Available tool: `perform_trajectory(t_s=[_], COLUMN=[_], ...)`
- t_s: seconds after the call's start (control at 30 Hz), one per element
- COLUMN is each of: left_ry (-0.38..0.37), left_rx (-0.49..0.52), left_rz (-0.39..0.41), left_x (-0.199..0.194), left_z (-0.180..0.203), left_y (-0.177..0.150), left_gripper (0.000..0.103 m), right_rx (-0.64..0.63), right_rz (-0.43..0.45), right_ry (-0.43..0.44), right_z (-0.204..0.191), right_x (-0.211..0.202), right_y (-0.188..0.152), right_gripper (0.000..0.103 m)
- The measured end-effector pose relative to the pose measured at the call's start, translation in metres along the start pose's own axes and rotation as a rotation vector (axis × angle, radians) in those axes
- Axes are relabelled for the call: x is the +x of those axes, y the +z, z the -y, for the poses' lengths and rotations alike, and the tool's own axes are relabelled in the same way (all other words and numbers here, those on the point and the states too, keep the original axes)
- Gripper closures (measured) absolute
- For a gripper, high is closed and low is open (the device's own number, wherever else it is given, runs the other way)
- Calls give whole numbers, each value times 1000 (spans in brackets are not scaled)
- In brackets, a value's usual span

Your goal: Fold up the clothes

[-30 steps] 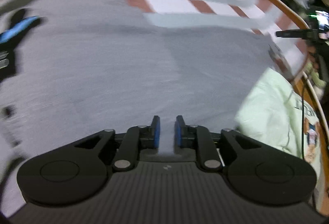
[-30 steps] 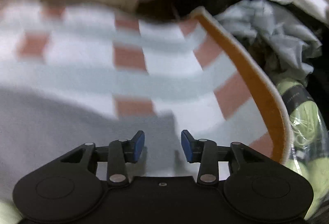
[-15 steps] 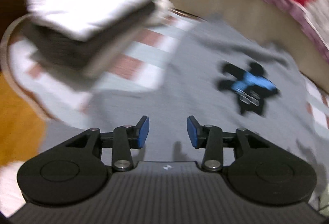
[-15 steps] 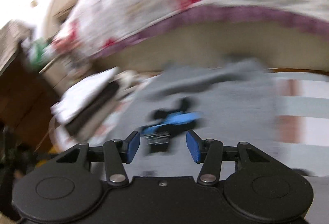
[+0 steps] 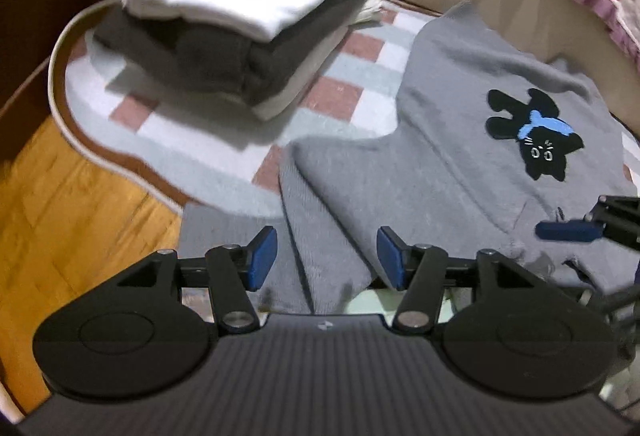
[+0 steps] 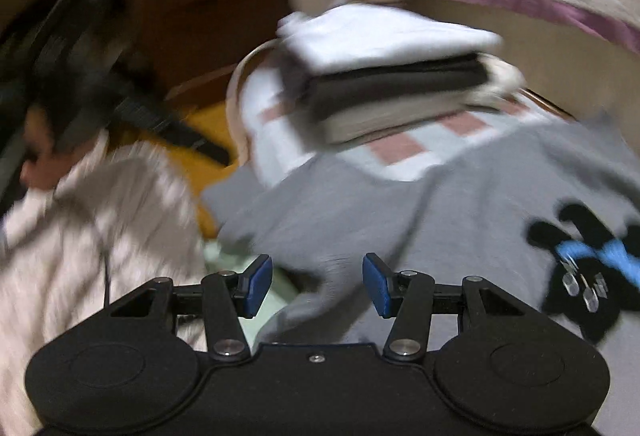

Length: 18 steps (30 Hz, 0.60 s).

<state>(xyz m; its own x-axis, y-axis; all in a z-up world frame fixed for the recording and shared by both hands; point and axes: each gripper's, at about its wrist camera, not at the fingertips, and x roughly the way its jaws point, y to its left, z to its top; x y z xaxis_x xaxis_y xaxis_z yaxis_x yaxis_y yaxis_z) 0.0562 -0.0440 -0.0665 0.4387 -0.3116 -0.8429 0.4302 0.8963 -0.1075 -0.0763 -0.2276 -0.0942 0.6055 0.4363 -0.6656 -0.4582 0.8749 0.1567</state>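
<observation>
The grey sweater (image 5: 460, 140) lies spread on a checked rug (image 5: 224, 156), its black cat patch (image 5: 534, 134) with a blue scarf facing up. One sleeve (image 5: 316, 244) is folded across the body and runs down toward the camera, its end reaching past the rug's edge onto the wooden floor (image 5: 60, 204).

The left hand-held gripper (image 5: 326, 256) hovers over that sleeve with its blue pads wide apart, gripping nothing. The right hand-held gripper (image 6: 318, 284) is likewise wide open above a bunched fold of the sweater's edge, though this view is blurred. Its tip also shows at the right edge of the left view.

A stack of folded clothes (image 5: 236, 24), white on top of dark grey, sits on the rug's far left corner, apart from the sweater.
</observation>
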Motion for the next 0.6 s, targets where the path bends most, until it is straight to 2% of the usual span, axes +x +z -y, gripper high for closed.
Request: perform_trajectory(t_s=[0.1,0.17,0.2,0.27,0.3,0.33,0.37,0.47,0.5,0.57,0.6], left_ry=[-10,8,44,104,120,119,96,1,-13,-16,-8], left_rx=[-72,-100,-92,-51,0,41,62,93,115,193,238], left_rz=[13,20,21,31,48,60,63,47,42,29,23], left_x=[2,4,5,5,3,2,2,10,13,23,28], left_z=[-8,-12,-11,-8,-2,2,5,14,20,39,48], left_y=[-6,-7,-7,-7,-5,-3,-1,4,4,6,7], left_gripper=[49,49,49,49,49,49,49,48,48,35,33], right_rx=[-203,-385,-481,-636,-687,-600,-513,-247,-119,57,144], right_rz=[-55,-103,-126,-142,-142,-117,-92,-17,20,49,64], right_ry=[-35,-92,-131,-268,-326,-301,-276,-201,-192,-201,-205], right_z=[-26,-44,-49,-56,-57,-46,-35,-3,15,48,64], right_x=[21,41,53,72,79,72,65,44,34,20,13], right_y=[5,5,3,-7,-10,-3,4,27,33,31,30], right_gripper=[40,40,41,44,52,81,86,87,87,87,87])
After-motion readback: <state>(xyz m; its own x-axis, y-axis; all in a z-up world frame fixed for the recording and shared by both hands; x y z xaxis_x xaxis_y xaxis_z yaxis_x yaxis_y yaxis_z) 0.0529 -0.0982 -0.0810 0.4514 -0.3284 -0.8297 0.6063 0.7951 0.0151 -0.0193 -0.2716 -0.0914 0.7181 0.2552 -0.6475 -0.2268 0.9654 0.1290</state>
